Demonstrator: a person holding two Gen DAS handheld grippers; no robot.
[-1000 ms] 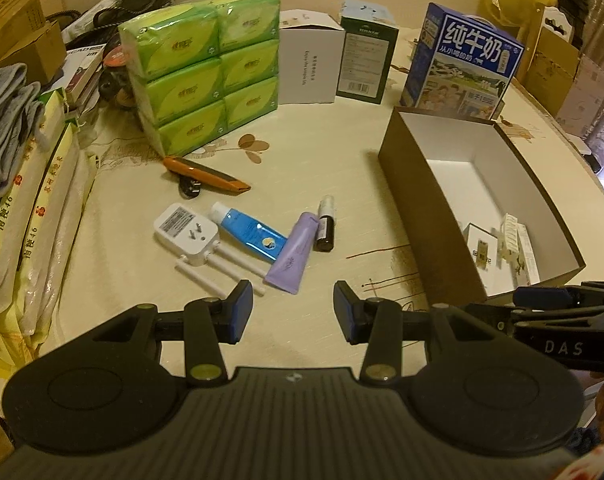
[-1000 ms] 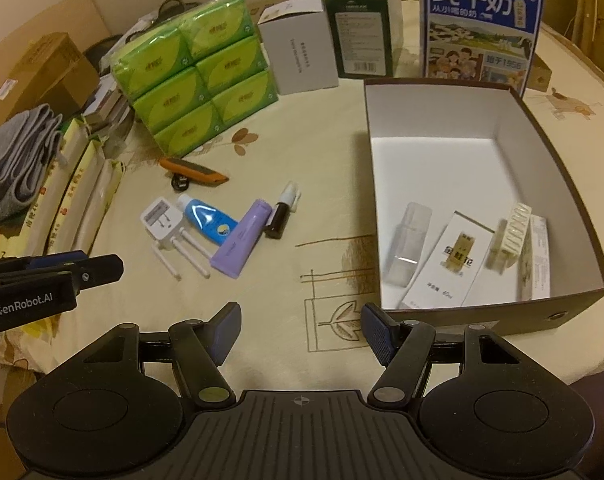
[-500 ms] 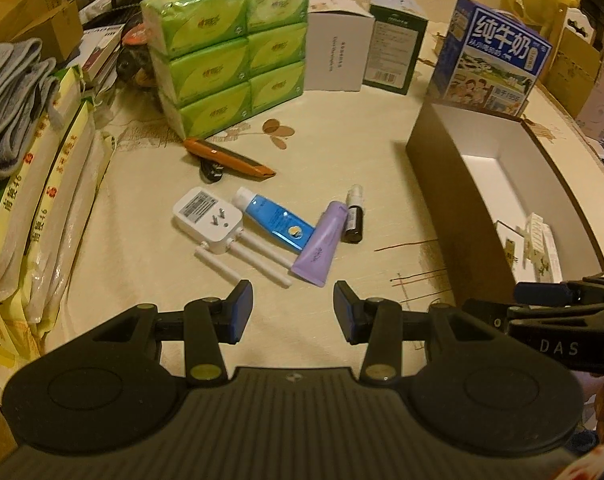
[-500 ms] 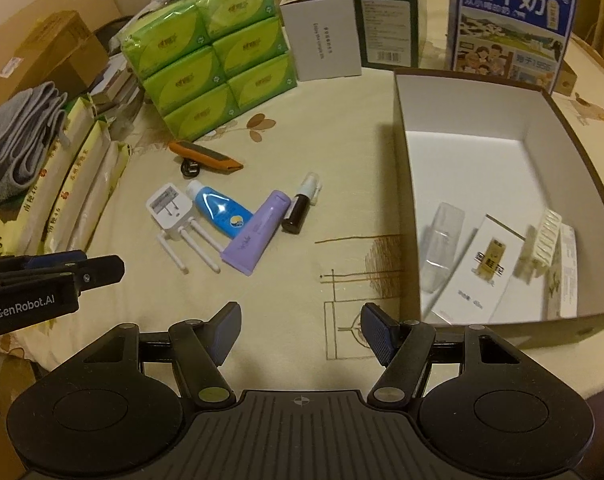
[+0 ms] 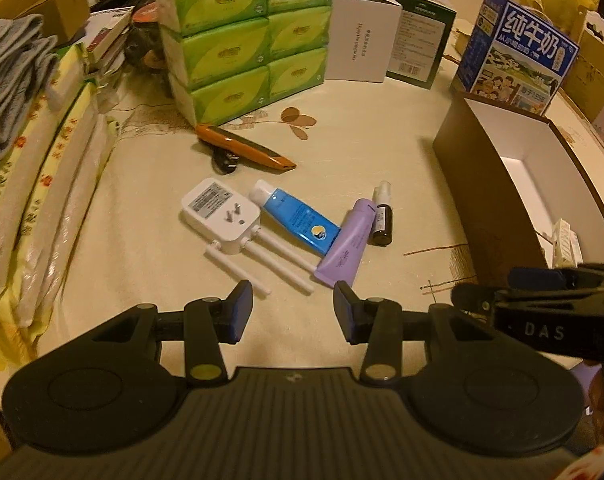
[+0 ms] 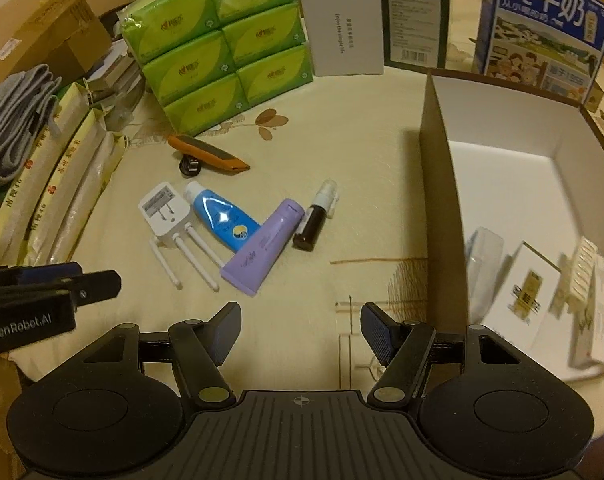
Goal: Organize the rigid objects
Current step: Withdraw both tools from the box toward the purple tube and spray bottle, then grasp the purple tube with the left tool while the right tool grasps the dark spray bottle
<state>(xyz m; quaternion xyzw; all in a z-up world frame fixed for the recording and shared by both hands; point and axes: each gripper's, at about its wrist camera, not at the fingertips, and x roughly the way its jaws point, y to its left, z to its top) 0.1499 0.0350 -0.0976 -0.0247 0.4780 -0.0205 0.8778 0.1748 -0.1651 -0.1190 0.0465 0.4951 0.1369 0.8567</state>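
On the cream tablecloth lie a white plug adapter with antennas, a blue tube, a purple tube, a small dark spray bottle and an orange utility knife. A brown open box stands at the right and holds several small boxes. My left gripper is open and empty, just short of the tubes. My right gripper is open and empty, near the box's left wall.
A stack of green tissue packs, a white carton, a dark green carton and a blue milk carton line the back. Rice bags and grey cloth crowd the left edge.
Both grippers have moved forward and to the left toward the items on the cloth. The box has slid rightward in both views. Both grippers stay open.
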